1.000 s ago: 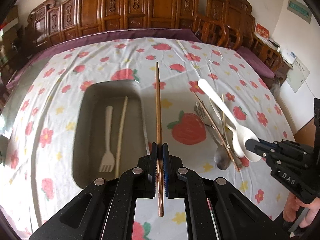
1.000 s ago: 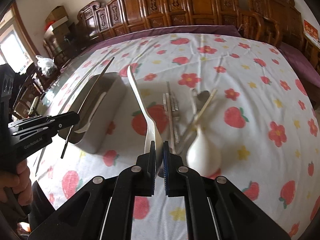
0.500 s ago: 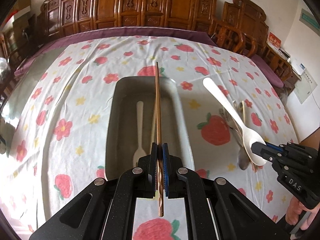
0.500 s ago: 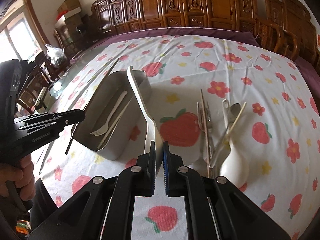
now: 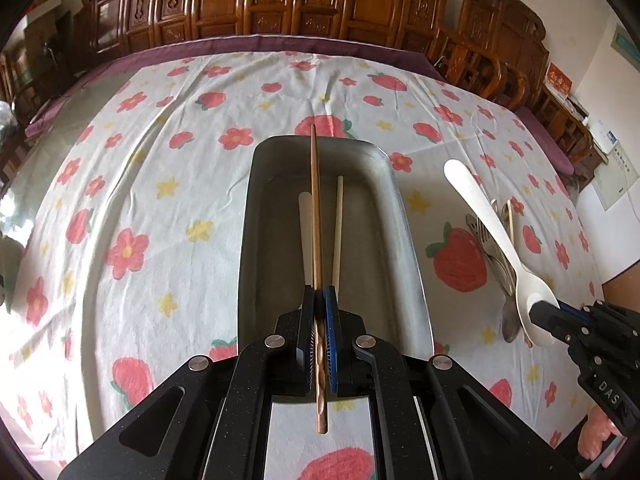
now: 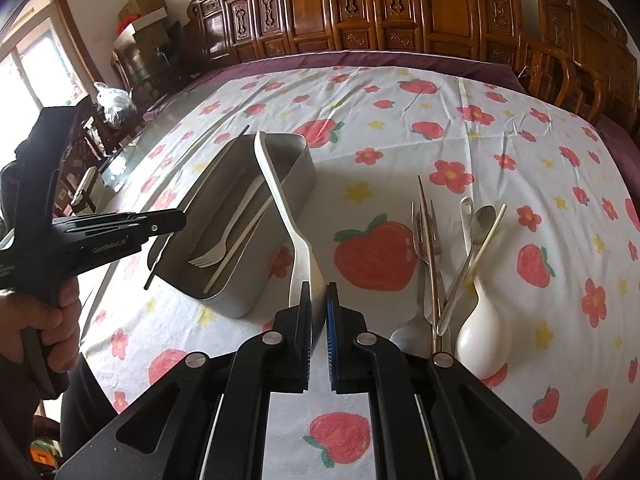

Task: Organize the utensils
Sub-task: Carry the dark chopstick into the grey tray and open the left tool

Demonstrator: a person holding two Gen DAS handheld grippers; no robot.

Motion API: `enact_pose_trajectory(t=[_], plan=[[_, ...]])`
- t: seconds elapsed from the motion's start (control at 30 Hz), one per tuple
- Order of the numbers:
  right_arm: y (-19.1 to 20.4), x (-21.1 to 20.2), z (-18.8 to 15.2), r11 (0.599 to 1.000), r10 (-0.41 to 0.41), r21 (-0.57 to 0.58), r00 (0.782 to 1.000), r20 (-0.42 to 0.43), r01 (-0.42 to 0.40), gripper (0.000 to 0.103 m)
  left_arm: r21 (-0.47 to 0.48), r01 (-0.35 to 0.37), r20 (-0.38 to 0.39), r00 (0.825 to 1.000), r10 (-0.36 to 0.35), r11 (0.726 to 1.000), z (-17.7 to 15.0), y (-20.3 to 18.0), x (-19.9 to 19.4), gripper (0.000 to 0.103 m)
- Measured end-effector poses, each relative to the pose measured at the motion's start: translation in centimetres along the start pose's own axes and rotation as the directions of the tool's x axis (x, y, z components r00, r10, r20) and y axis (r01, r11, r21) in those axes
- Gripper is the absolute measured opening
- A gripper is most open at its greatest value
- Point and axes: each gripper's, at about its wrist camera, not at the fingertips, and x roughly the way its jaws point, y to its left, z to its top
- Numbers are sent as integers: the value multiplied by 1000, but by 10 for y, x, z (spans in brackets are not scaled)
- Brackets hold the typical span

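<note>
While the left gripper (image 5: 319,300) hangs over the grey metal tray (image 5: 404,240), its jaws are pressed together on a brown chopstick (image 5: 316,216), which runs straight up the left wrist view toward twelve o'clock, its tip above the tray's far rim. Lying on the tray floor are a pale fork (image 6: 224,236) and a cream chopstick (image 5: 338,232), side by side lengthwise.

At about three o'clock from the tray in that same view, the right gripper (image 5: 540,312) is clamped on the bowl end of a white spoon (image 5: 484,224), the handle slanting up toward eleven o'clock, clear of the cloth. From the right wrist camera the spoon's handle crosses in front of the tray's near right corner.

The loose pile of utensils (image 6: 436,280) lies on the tablecloth (image 6: 520,168) at about three o'clock from the tray: metal forks and spoons, a second brown chopstick, a cream chopstick and a large white ladle-like spoon (image 6: 482,340), overlapping one another.

Writing I can read: "DAS" on the right gripper's black body, and what looks like "GenRobot.AI" on the side of the left gripper in the right wrist view, with a person's hand (image 6: 48,320) wrapped around its grip. The cloth is white with red strawberries, red flowers and yellow stars. Carved dark wooden chairs (image 6: 400,12) line the far side of the table.
</note>
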Motion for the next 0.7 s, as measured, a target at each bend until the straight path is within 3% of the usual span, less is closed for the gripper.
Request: enact_pose_trajectory(t=[0.37,0.7], plan=[[1,1,1,1000,0,0,1000,0,0,8,9,16,-50,999,-15,1000,6,-1,18,4],[5,7,4,1000,0,-6,1000,-10,0,8,10,22,-51,998,-21,1000,11,0,25,4]])
